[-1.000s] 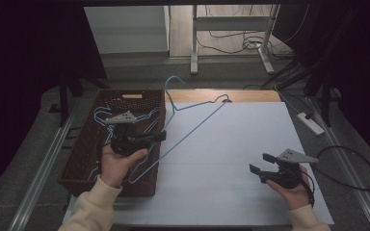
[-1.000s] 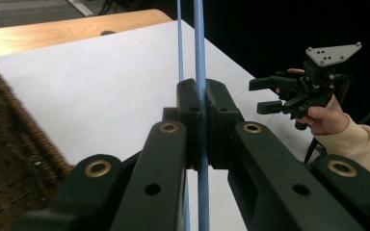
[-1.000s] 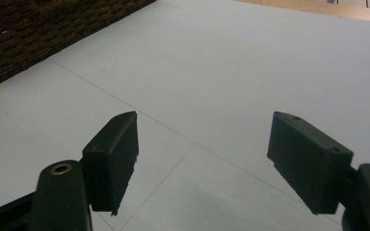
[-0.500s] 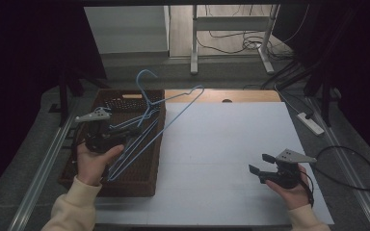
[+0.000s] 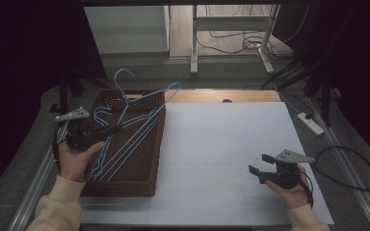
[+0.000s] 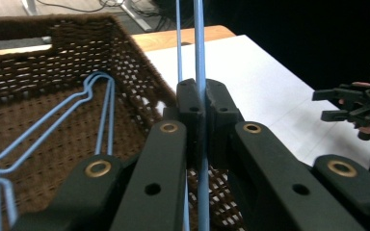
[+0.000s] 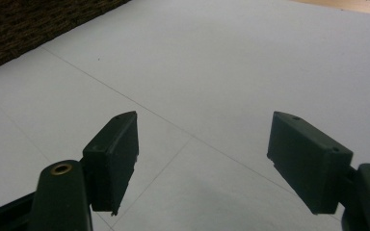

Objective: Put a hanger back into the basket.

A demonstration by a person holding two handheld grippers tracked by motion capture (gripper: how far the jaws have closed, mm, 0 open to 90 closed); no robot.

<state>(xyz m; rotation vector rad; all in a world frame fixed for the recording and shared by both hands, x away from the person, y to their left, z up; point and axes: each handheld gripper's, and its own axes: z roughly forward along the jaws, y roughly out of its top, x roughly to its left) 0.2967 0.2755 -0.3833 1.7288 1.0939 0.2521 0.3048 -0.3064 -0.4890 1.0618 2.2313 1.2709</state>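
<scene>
My left gripper [image 5: 110, 130] [image 6: 200, 94] is shut on the wire of a blue hanger [image 5: 147, 113] [image 6: 198, 43], held tilted above the brown woven basket [image 5: 139, 180] [image 6: 38, 53]. The hanger's hook [image 5: 120, 77] sticks up past the basket's far rim. More blue hangers [image 5: 103, 161] [image 6: 96, 103] lie inside the basket. My right gripper [image 5: 258, 163] [image 7: 204, 144] stands open, nothing between its jaws, low over the white table sheet [image 5: 221, 144] [image 7: 221, 57] at the near right. It also shows far off in the left gripper view [image 6: 351, 103].
The basket takes up the table's left side, and its edge [image 7: 24, 29] lies off to the upper left in the right gripper view. A strip of bare wood [image 5: 241, 95] runs along the far table edge. A power strip [image 5: 310, 122] and cables lie on the floor to the right.
My left hand has carried the hanger leftward, from the basket's right rim to above the basket. The hanger swung left with it. The right hand has stayed put.
</scene>
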